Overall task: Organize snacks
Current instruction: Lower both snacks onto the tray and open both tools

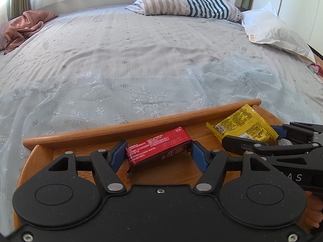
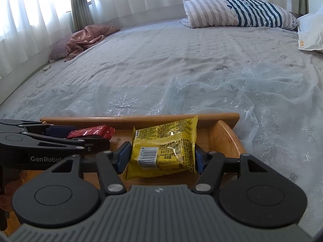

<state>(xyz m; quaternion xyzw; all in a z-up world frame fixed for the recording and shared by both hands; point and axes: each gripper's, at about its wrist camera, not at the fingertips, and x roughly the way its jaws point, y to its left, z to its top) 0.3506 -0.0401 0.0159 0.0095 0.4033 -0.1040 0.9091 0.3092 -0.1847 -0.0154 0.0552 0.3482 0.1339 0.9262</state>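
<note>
My left gripper is shut on a red snack bar, held crosswise between its blue pads just above the floor of a wooden tray. My right gripper is shut on a yellow snack packet over the right half of the same tray. In the left wrist view the yellow packet and the right gripper's fingers show at the right. In the right wrist view the red bar and the left gripper's fingers show at the left.
The tray rests on a bed with a pale grey-blue cover. A striped pillow and a white pillow lie at the far end. A brown cloth lies far left by the curtains.
</note>
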